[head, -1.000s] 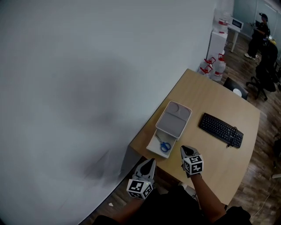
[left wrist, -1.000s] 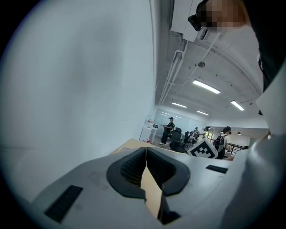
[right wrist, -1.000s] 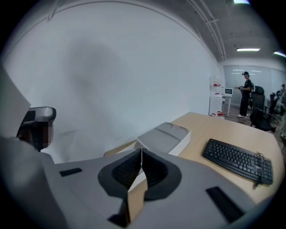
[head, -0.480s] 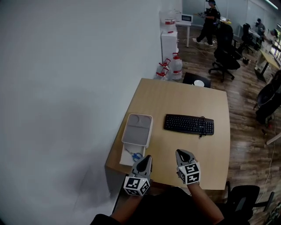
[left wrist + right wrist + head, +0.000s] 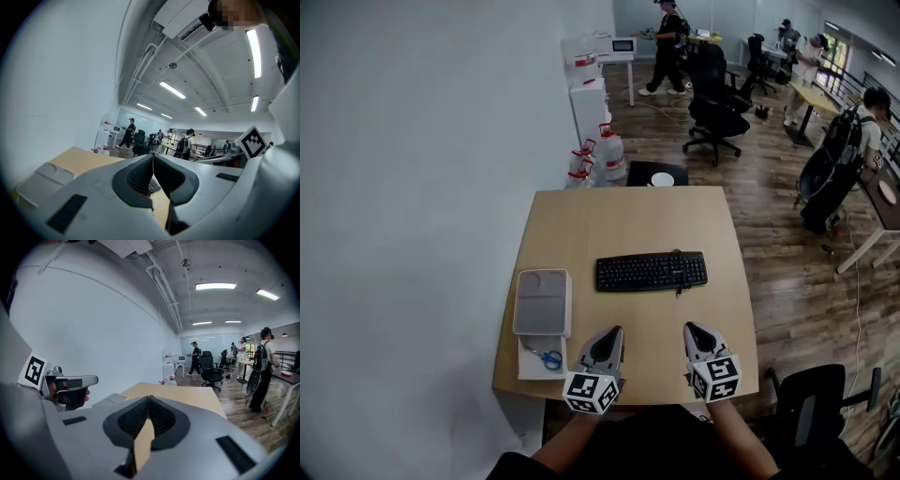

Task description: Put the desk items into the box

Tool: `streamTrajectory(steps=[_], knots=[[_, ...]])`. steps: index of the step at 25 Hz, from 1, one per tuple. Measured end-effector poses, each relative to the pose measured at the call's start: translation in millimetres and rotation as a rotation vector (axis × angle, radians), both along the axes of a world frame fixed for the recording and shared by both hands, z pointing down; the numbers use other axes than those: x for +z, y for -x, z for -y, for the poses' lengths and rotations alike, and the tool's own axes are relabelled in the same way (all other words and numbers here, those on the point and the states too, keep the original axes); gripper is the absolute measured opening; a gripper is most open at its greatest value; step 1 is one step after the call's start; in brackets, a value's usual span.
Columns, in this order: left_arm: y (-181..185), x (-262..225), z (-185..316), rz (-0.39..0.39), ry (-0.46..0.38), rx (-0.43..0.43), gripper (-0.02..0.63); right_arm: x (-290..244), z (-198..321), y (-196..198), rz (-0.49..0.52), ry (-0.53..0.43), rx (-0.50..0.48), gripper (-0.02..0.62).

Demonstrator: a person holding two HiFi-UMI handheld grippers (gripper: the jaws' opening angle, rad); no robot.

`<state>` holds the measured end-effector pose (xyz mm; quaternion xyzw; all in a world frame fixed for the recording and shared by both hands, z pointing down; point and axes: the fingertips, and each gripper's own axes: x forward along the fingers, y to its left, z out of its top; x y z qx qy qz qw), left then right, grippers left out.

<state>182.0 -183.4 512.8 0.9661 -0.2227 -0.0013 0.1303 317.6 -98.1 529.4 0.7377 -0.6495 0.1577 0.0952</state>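
Two closed hand-held grippers (image 5: pixel 614 331) (image 5: pixel 690 327) over desk (image 5: pixel 628 225)

Scissors (image 5: pixel 549 358) blades too small to be resolved. White sheet (image 5: pixel 528 362) under them partly covered by the box (image 5: pixel 542 301). Keyboard (image 5: pixel 154 186) mostly masked by the left gripper (image 5: pixel 153 155) in its own view.

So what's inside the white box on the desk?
Blue-handled scissors lie in the uncovered near part of the white box. A grey tray sits over the far part, so whatever is underneath it is hidden.
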Motion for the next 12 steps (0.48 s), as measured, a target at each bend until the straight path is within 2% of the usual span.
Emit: streamTrajectory(steps=[6,12], knots=[[-39,-5,-4,-0.006,-0.030,0.046,0.016,-9,-25,-41,-0.040,-0.031,0.098,0.060],[-62,-2,4,0.001,-0.039,0.041,0.017,-9,-33,-71,-0.048,-0.040,0.132,0.060]])
